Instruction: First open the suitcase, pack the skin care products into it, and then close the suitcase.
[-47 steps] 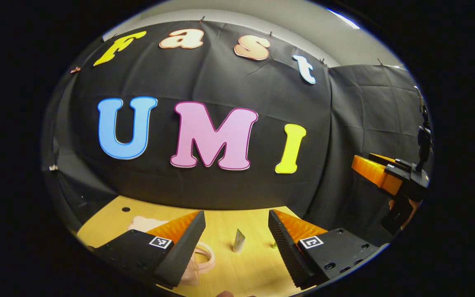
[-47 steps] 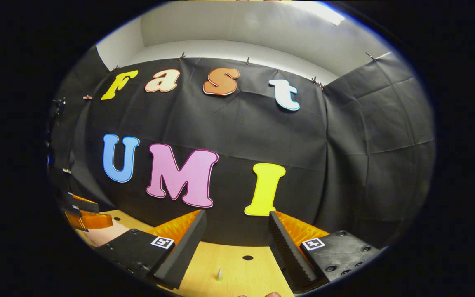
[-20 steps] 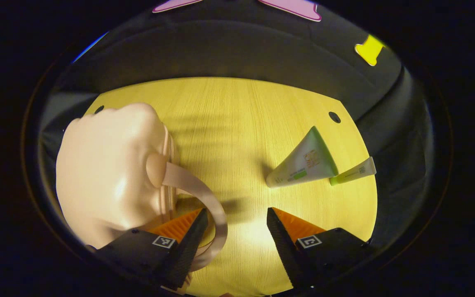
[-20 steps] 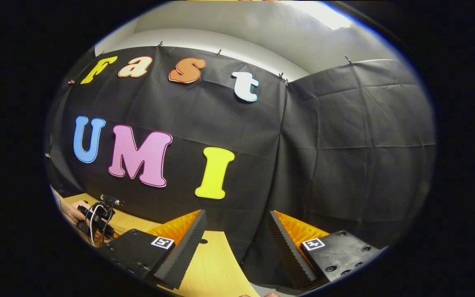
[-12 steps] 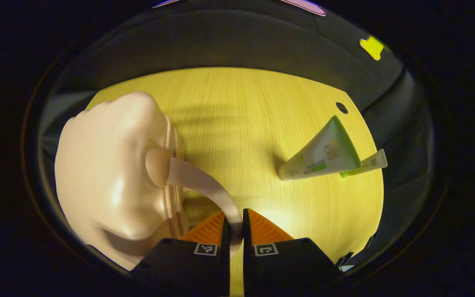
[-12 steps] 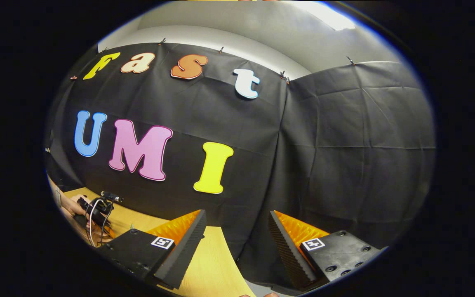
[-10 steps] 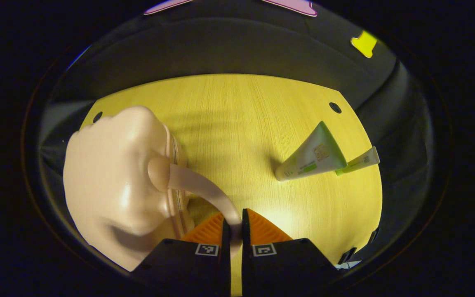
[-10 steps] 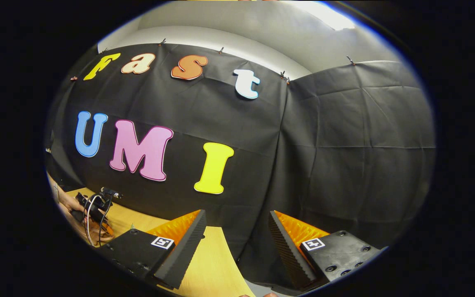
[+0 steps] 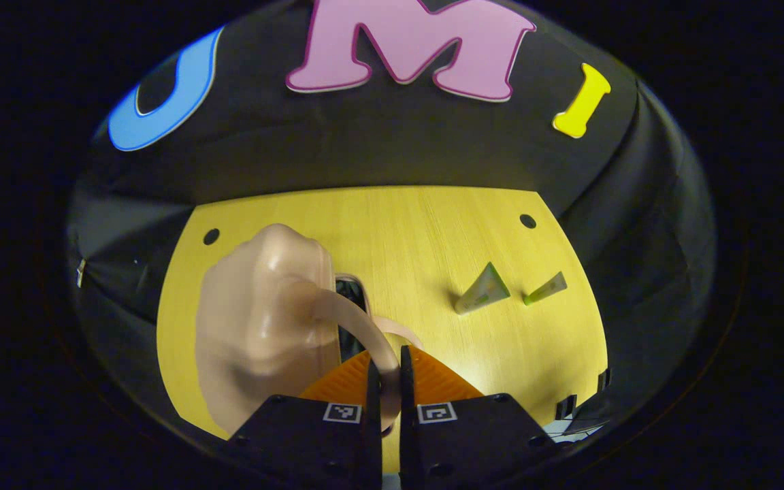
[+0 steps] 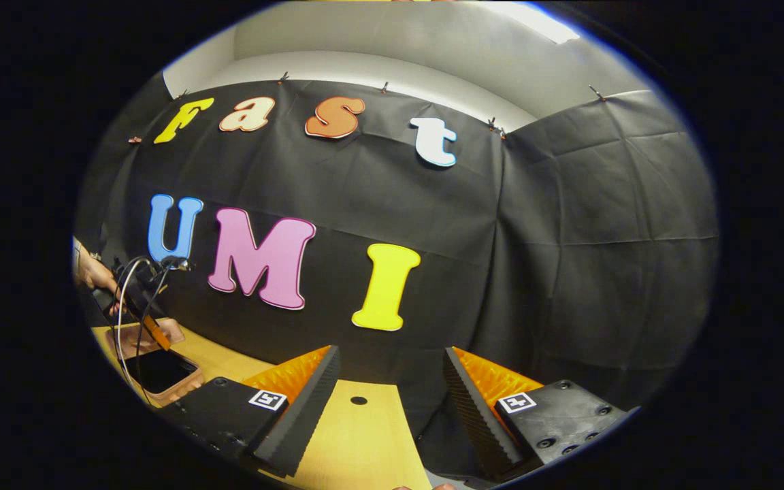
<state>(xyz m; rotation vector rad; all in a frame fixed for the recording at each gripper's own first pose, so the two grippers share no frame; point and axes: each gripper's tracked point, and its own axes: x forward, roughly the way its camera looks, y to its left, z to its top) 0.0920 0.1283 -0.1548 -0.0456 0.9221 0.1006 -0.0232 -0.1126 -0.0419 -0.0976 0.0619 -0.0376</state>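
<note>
A pale pink suitcase [image 9: 263, 327] lies on the left of the wooden table [image 9: 399, 231]. Its lid is raised, and a dark gap [image 9: 351, 320] shows beneath it. My left gripper [image 9: 385, 361] is shut on the suitcase's curved strap handle [image 9: 373, 335]. Two skin care tubes lie to the right: a wider white-and-green one [image 9: 482, 291] and a thin green one [image 9: 546, 288]. In the right gripper view, my right gripper [image 10: 386, 401] stands open and holds nothing, facing the wall. At that view's left edge the suitcase [image 10: 160, 373] shows its dark inside under a hand [image 10: 92, 272] with the left gripper.
The table has small round holes [image 9: 527, 221] near its far corners, one seen in the right gripper view [image 10: 358, 400]. Black cloth wall closes the back and right side. Bare table surface lies between the suitcase and the tubes.
The left gripper came down, shut on the handle and has risen with it, swinging the lid up so the dark inside shows. The right gripper stayed open, turning slightly.
</note>
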